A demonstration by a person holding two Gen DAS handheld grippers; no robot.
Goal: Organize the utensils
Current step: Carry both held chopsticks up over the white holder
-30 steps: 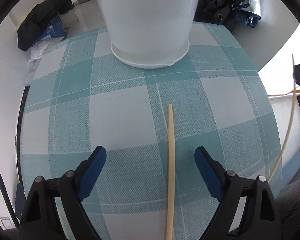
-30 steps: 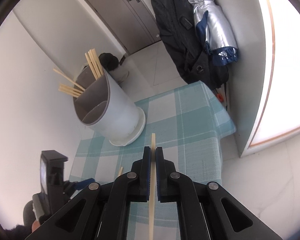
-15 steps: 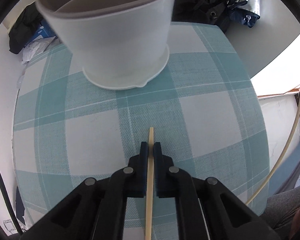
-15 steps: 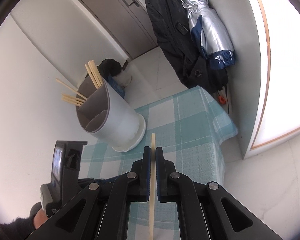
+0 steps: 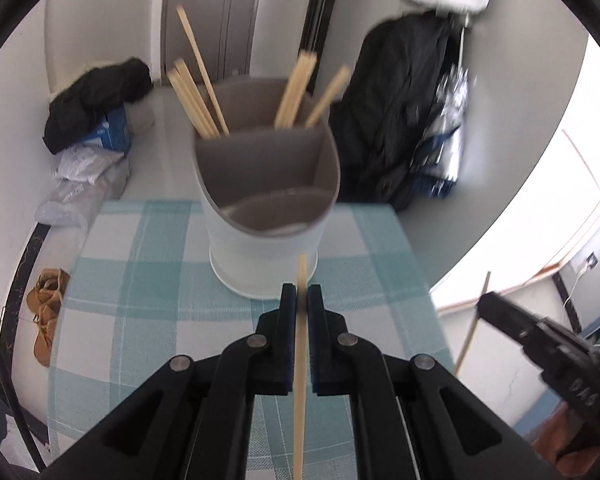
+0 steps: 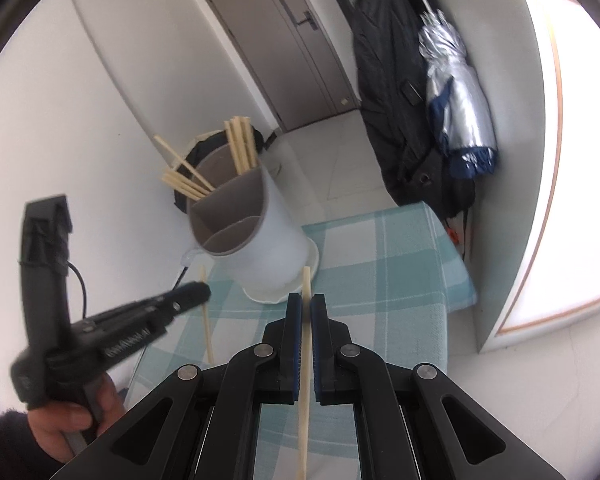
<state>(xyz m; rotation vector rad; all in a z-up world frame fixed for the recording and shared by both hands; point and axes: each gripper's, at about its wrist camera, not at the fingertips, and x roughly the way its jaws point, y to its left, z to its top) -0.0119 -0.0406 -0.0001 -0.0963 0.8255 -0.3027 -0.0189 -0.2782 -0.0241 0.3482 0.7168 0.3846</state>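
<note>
A white utensil holder with a grey divided inside stands at the far end of the checked table; it also shows in the right wrist view. Several chopsticks stick out of its back compartments. My left gripper is shut on a chopstick and holds it above the table, pointing at the holder. My right gripper is shut on another chopstick, raised to the right of the left gripper. The right gripper also shows in the left wrist view.
The table wears a teal-and-white checked cloth. Dark coats and a silver umbrella hang on the right wall. A black bag and blue box lie on the floor to the left. A door is behind.
My left gripper closed on the chopstick lying on the table and lifted it, tilting up to face the holder's opening. The right gripper kept its chopstick and stayed raised.
</note>
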